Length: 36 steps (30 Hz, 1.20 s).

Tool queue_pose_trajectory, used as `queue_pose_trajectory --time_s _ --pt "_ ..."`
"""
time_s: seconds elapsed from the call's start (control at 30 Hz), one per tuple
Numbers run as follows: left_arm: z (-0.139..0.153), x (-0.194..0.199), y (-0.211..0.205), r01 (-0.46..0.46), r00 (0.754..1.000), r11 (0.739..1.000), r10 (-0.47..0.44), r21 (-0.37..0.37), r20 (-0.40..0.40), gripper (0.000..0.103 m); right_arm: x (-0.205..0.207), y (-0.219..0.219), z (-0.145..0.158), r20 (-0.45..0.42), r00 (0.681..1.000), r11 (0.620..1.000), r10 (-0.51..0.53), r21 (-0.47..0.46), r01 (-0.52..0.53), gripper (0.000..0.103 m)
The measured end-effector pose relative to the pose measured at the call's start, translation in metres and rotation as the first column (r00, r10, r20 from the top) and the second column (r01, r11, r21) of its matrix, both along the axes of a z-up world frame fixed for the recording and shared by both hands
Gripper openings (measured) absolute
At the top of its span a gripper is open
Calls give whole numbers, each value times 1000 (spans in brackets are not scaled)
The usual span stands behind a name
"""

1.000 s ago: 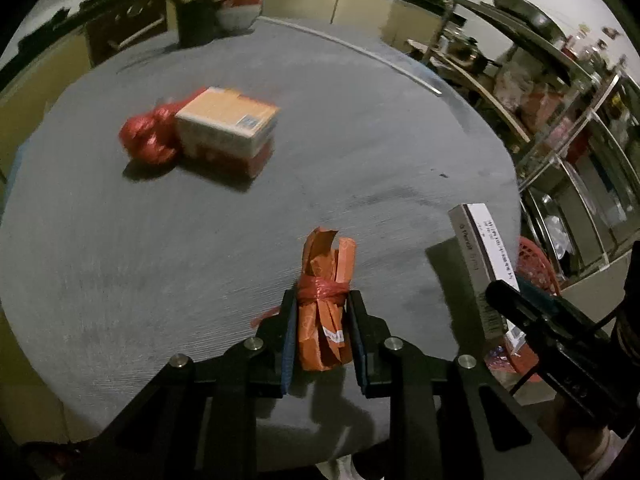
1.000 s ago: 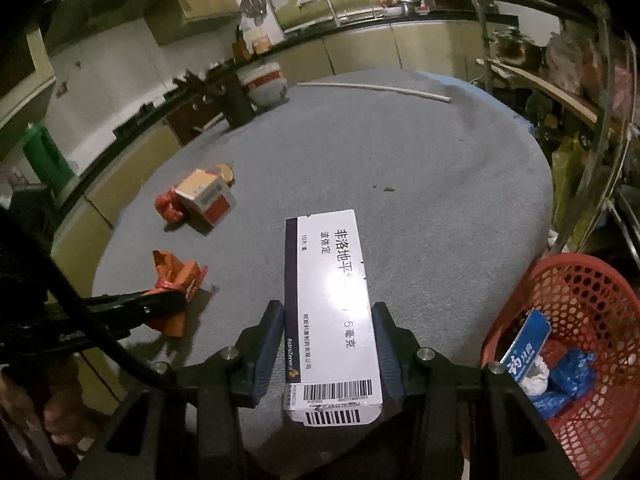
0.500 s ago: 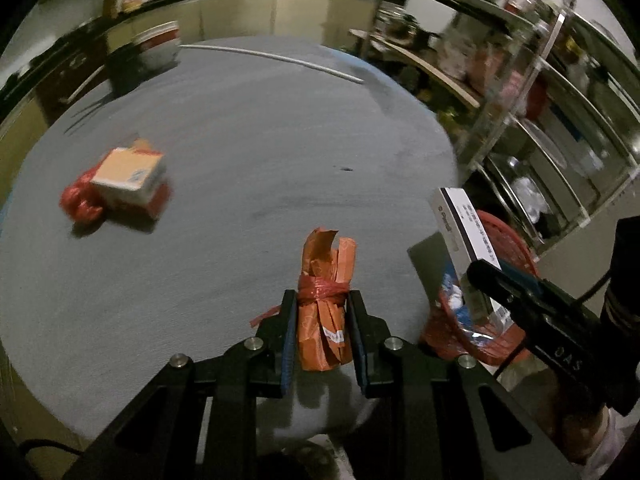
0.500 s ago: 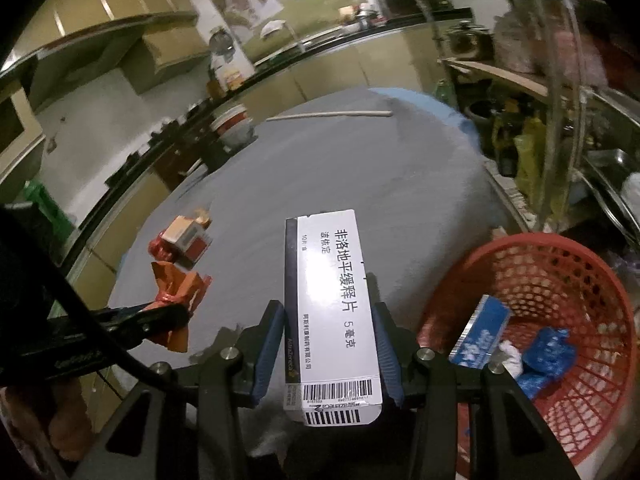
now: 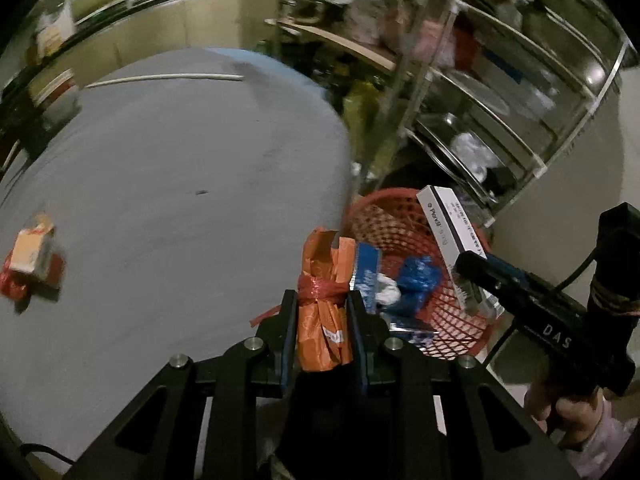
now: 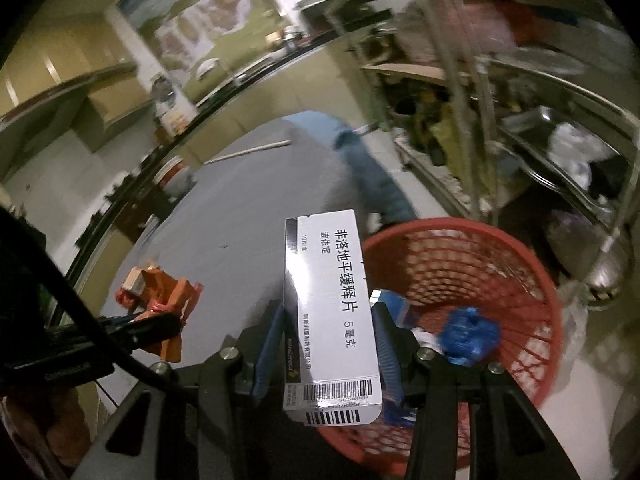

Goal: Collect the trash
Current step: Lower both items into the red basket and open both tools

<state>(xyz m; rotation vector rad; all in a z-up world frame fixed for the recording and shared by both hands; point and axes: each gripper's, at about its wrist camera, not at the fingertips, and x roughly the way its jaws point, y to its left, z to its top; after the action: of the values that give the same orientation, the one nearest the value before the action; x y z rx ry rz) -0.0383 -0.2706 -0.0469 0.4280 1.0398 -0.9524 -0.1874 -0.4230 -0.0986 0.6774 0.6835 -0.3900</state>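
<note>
My left gripper (image 5: 322,320) is shut on a crumpled orange wrapper (image 5: 324,280) tied with red plastic, held above the table's right edge beside the red mesh basket (image 5: 400,216). My right gripper (image 6: 326,344) is shut on a white medicine box (image 6: 330,308) with black print, held over the basket's (image 6: 500,256) near left rim. The right gripper and box also show in the left wrist view (image 5: 452,236). The basket holds blue and white trash (image 6: 470,332).
A round grey table (image 5: 160,180) lies to the left. On it sit an orange carton (image 5: 30,254) and a red plastic bag (image 5: 10,286). A metal shelf rack (image 5: 500,100) with kitchenware stands behind the basket.
Both grippers have swung right, off the table towards the basket, each still holding its item. The basket now fills more of both views.
</note>
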Motion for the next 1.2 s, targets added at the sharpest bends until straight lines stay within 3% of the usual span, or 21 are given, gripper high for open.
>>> queue_pose_trajectory --time_s 0.23,0.43,0.53,0.57,0.6,0.7,0.9,1.07,1.2 --pt "-7 -25 -38 85 996 996 -85 19 -21 25 -42 -31 -13 -22 993 993 -112 35 113 48" --pt "-21 -37 -67 132 987 991 -129 30 -92 26 -56 -47 -21 -29 986 984 -163 66 164 48" --pt "-26 -43 -72 151 983 988 -146 38 -111 43 -58 -54 -27 -46 981 975 -186 112 190 54" --pt "-26 -44 -72 153 983 988 -149 34 -108 54 -60 -57 -30 -57 979 969 -196 140 202 58" --pt "-23 -45 -69 150 985 988 -147 25 -89 58 -61 -60 -32 -66 977 964 -204 161 212 64" --pt "-19 -41 -63 144 987 989 -142 20 -69 58 -68 -65 -33 -55 973 956 -225 179 231 64" --pt "-17 -21 -31 63 996 998 -61 22 -58 58 -64 -59 -24 -27 976 965 -216 149 217 64" --pt "-11 -2 9 -44 999 999 44 22 -3 58 -44 -42 -17 -21 988 979 -154 129 155 64" --pt "-6 15 51 -150 987 989 149 13 58 61 -26 -26 -10 -14 994 988 -105 111 106 64"
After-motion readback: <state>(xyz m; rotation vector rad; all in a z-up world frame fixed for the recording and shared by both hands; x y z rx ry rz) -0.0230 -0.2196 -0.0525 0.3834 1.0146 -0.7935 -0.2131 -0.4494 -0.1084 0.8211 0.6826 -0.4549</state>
